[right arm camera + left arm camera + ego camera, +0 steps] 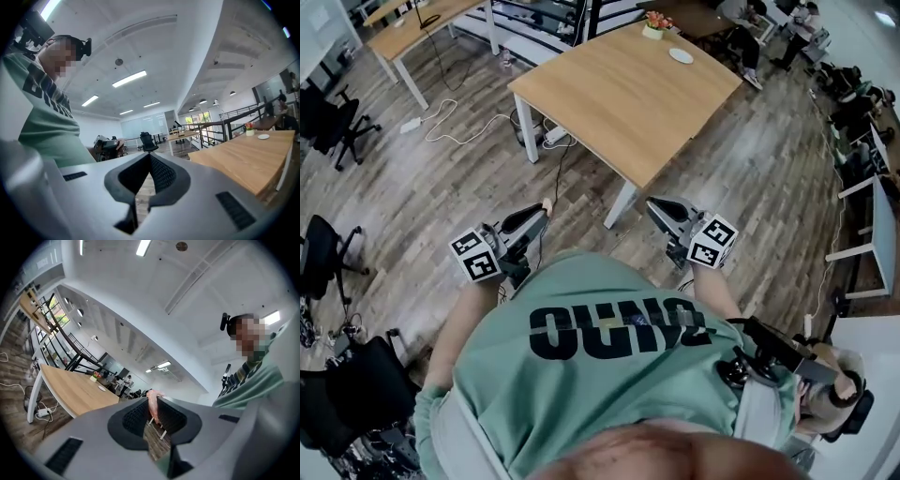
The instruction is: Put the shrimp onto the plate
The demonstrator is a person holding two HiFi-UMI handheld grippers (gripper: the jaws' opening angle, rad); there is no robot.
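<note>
Two handheld grippers sit low in the head view, held close against a person's green shirt (581, 347) above a wood-plank floor (441, 178). The left gripper (546, 206) and the right gripper (652, 204) both point forward toward a light wooden table (619, 94) that stands well apart from them. A small white plate (681, 56) lies near the table's far end, with a flower pot (653, 26) just beyond it at the far edge. A pale speck shows at the left gripper's tip, too small to identify here.

In the left gripper view, the jaws are clamped on a pink shrimp (152, 406). Its long axis runs roughly upright between the dark ribbed pads (133, 416). Its upper end rises past the jaw tips and curls over toward the right. Two thin pale prongs hang below it in the gap. The table, plate and flower pot appear far off at the left, so the shrimp is in the gripper and nowhere near the plate.

In the right gripper view, the jaws are pressed together at their tips with nothing between them. The table stretches away on the right, with the plate and flower pot small at its far end.
</note>
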